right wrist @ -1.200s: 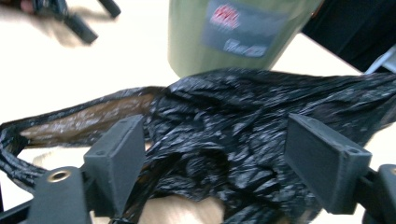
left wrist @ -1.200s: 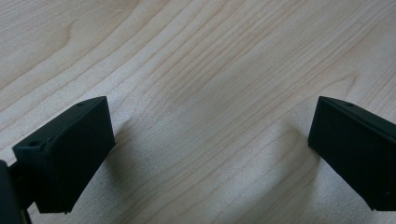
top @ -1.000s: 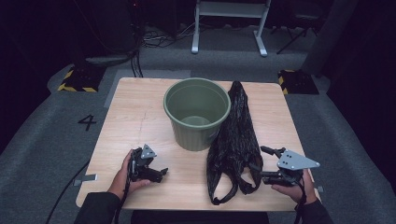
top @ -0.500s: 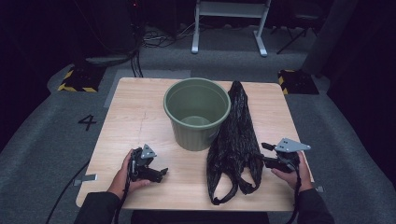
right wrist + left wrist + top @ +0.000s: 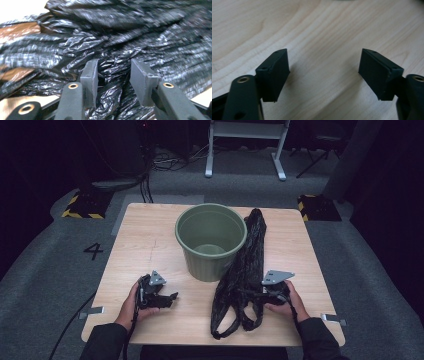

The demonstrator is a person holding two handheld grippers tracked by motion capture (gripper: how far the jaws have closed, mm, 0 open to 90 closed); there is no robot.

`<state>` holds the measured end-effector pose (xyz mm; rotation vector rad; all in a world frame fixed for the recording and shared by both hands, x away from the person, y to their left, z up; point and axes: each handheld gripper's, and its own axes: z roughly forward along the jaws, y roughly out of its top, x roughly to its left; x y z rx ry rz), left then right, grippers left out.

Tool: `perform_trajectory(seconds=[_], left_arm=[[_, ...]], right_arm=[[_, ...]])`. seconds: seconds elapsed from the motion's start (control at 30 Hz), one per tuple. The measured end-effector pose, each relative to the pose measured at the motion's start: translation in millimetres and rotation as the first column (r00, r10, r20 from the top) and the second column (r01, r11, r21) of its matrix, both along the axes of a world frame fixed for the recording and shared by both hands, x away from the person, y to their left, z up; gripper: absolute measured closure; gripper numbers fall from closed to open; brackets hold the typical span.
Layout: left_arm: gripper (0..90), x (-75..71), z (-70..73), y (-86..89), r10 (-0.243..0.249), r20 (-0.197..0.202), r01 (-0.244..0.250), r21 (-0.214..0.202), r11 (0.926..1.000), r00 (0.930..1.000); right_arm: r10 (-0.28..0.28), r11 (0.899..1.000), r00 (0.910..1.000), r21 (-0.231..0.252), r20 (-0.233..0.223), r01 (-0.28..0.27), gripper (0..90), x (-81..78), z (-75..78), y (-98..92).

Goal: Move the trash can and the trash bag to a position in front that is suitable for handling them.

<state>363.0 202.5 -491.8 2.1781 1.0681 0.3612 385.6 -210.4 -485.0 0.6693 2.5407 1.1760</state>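
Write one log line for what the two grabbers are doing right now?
right gripper: jaws just closing around black plastic bag folds | left gripper: open over table, nothing between | green bucket: upright, empty

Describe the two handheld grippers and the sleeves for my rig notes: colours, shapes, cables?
Both are black two-jaw tools. The left gripper and the right gripper each carry a grey three-cornered plate on top. Close up, the jaws end in flat rectangular black pads on arms with brass-coloured rivets. A dark cable trails from the left one. The person's sleeves are dark.
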Motion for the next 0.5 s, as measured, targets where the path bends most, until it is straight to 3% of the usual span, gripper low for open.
perform_trajectory(seconds=[0.03, 0.07, 0.17, 0.23, 0.37, 0.5], left_arm=[[13.6, 0.0, 2.8, 0.0, -0.003, 0.014, 0.003, 0.000, 1.0000, 0.9999], [19.0, -0.7, 8.2, -0.4, -0.009, 0.045, 0.009, 0.002, 1.0000, 0.9989], [17.3, -2.7, 19.9, -4.3, -0.014, 0.068, 0.016, -0.034, 0.9993, 0.9976], [15.5, -6.3, 27.7, -11.9, -0.033, 0.087, 0.036, -0.026, 0.9990, 0.9956], [15.5, -15.7, 39.3, -31.6, -0.091, 0.138, 0.094, -0.019, 0.9954, 0.9863], [16.2, -21.3, 44.4, -53.2, -0.144, 0.147, 0.148, -0.021, 0.9887, 0.9786]], right_arm=[[0.015, 1.000, 0.9999, -0.005, 0.006, -0.015, 57.3, -0.9, -0.1, 8.5], [0.025, 1.000, 0.9997, -0.006, 0.007, -0.025, 57.0, -1.4, -0.2, 13.2], [0.060, 0.998, 0.9982, -0.006, 0.010, -0.060, 56.6, -5.0, -1.0, 33.2], [0.064, 0.998, 0.9978, -0.009, 0.013, -0.064, 56.3, -5.6, -1.6, 37.5], [0.082, 0.997, 0.9965, -0.012, 0.011, -0.082, 54.6, -6.7, -5.4, 53.9], [0.082, 0.996, 0.9966, -0.023, 0.014, -0.081, 48.5, -9.0, -7.7, 61.4]])
